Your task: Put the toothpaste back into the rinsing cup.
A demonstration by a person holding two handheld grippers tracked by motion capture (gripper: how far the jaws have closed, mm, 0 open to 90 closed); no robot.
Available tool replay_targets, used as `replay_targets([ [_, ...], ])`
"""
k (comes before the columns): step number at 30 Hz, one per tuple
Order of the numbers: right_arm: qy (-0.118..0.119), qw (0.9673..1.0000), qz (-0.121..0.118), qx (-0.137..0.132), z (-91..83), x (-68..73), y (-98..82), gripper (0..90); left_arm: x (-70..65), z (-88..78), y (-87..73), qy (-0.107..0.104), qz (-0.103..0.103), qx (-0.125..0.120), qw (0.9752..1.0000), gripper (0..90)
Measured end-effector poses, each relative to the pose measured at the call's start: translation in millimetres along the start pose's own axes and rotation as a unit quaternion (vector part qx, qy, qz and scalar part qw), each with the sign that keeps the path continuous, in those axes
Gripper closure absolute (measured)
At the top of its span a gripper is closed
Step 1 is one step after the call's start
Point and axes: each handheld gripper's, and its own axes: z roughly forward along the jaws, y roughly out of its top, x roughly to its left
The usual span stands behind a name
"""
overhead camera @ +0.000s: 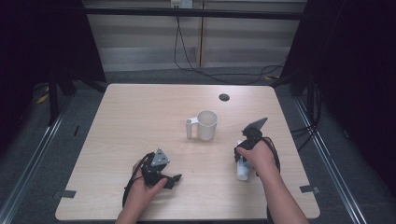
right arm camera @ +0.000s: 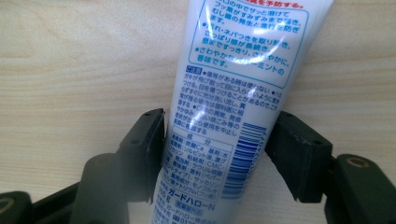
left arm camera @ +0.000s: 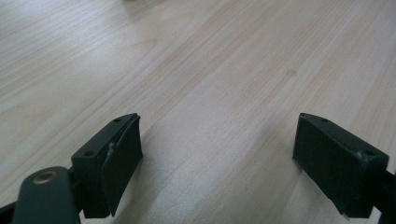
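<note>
High view, table: pale wood-grain table with rounded corners; a small dark round hole near the far edge, right of centre
High view, mug: white mug upright near the table's middle, open mouth up, handle to its left
High view, left gripper: left gripper low over the near left part of the table, held in the person's left hand; grey three-cornered plate on top; well apart from the mug
High view, right gripper: right gripper at the near right, held in the right hand, pointing down toward the person's side; a white tube shows under the hand, lying on the table
Left gripper view, jaws: two black jaws spread wide apart; bare wood between them; nothing held
Left gripper view, surface: light grain running diagonally; jaws close above the board
Right gripper view, tube: white toothpaste tube with blue print, a blue-bordered text panel and a barcode; it runs from the bottom edge up past the top edge, lying against the table
Right gripper view, jaws: one black jaw on each side of the tube, both touching its sides; clamped on the tube's lower part beside the barcode
</note>
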Motion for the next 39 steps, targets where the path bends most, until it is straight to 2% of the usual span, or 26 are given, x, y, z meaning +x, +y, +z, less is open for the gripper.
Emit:
replay_targets([
  [3,-0.006,0.9999,-0.009,0.001,0.1,1.9,-0.2,43.9,0.0,0.0,0.0,0.0,0.001,0.0,1.0,15.2],
  [6,0.002,1.0,-0.008,0.005,-1.5,-0.5,-0.5,49.5,0.0,0.0,0.0,0.0,0.0,0.0,1.0,15.2],
  [13,0.029,0.9995,-0.013,-0.005,-5.4,-5.8,-4.1,61.5,0.0,0.0,0.0,0.001,0.0,0.0,1.0,15.2],
  [18,0.04,0.9982,-0.031,-0.033,-7.2,-6.6,-9.9,64.6,0.1,0.0,0.0,0.001,0.001,0.0,1.0,15.2],
  [22,0.048,0.9955,-0.048,-0.066,-9.3,-7.3,-13.2,65.0,0.1,0.0,0.0,0.001,0.0,0.0,1.0,15.2],
  [28,0.071,0.9854,-0.07,-0.138,-22.5,-4.5,-18.4,64.9,0.1,0.0,0.0,0.001,0.001,0.0,1.0,15.2],
  [31,0.078,0.9783,-0.073,-0.177,-28.5,-4.7,-20.3,64.8,0.1,0.0,0.1,0.001,0.001,0.0,1.0,15.2],
  [35,0.085,0.9673,-0.077,-0.226,-33.5,-7.6,-23.6,64.7,0.1,0.0,0.0,0.001,0.001,0.0,1.0,15.2],
  [39,0.09,0.9528,-0.079,-0.279,-38.4,-11.0,-27.4,64.7,0.1,0.0,0.1,0.001,0.001,0.0,1.0,15.2],
])
